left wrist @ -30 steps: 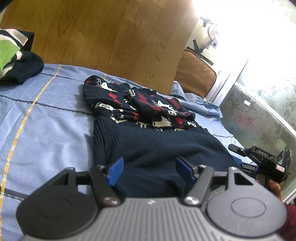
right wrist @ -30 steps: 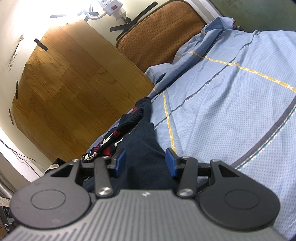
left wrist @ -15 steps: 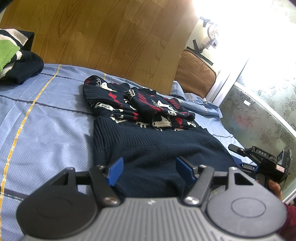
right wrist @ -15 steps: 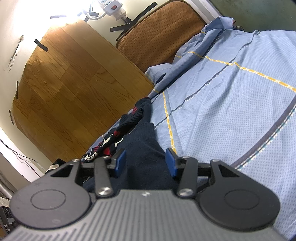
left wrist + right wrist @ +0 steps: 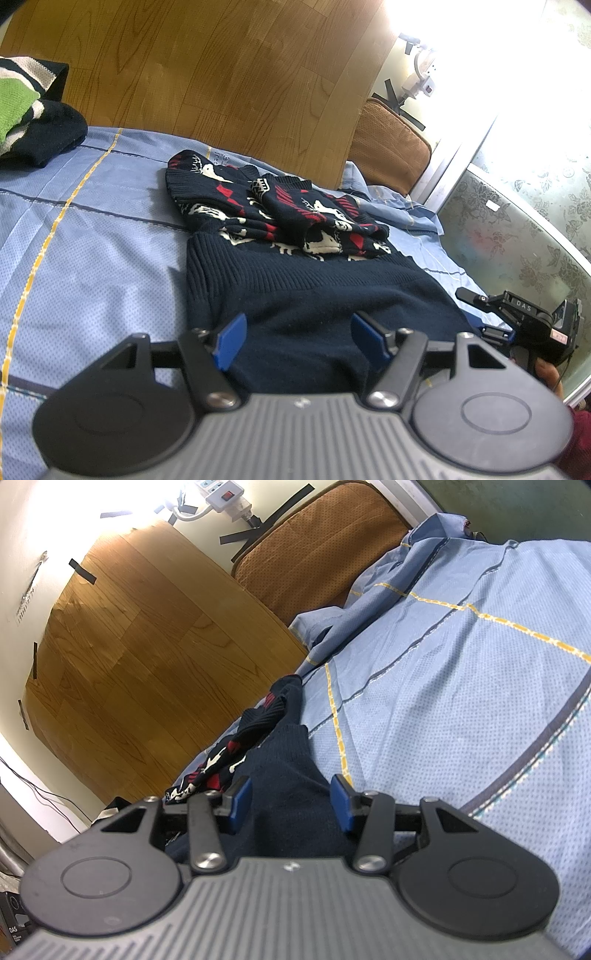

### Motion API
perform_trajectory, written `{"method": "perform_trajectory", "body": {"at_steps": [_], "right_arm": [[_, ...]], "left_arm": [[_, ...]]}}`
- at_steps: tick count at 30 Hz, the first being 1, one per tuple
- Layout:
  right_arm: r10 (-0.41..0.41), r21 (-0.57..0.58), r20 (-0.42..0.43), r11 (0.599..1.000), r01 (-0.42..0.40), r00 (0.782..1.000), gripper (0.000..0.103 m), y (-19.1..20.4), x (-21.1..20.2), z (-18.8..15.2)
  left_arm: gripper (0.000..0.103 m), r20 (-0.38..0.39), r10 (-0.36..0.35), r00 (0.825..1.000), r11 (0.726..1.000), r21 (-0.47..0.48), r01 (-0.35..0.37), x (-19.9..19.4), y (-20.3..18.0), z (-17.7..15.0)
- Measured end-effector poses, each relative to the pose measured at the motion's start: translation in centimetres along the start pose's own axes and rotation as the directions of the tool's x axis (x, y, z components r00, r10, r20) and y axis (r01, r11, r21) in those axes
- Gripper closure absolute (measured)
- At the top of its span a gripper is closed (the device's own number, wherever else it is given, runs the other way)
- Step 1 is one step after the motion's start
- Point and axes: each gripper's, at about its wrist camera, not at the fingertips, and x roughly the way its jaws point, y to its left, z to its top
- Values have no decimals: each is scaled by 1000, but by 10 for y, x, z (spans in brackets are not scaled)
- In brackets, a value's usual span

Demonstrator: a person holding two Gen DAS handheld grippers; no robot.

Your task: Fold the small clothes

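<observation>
Sweater (image 5: 310, 295) lies flat on the blue bedsheet (image 5: 92, 236), sleeves folded in. Left gripper (image 5: 297, 341) hovers wide open at the near hem, gripping nothing; right gripper (image 5: 290, 805) straddles the other hem corner, equally open, seemingly for a lengthwise fold.

Both fisheye views sit low and close over the bed sheet (image 5: 92, 258), looking forward between their own fingers; both share the navy sweater (image 5: 314, 295), wooden headboard (image 5: 147, 646) and brown cushion (image 5: 391, 155) from opposite sides
</observation>
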Motion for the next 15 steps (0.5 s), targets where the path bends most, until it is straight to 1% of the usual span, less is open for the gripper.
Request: {"method": "perform_trajectory", "body": {"at_steps": [15], "right_arm": [[0, 1, 0, 1000, 0, 1000, 53, 0, 0, 0]], "left_arm": [[38, -1, -2, 1000, 1000, 0, 2, 0, 0, 0]]}}
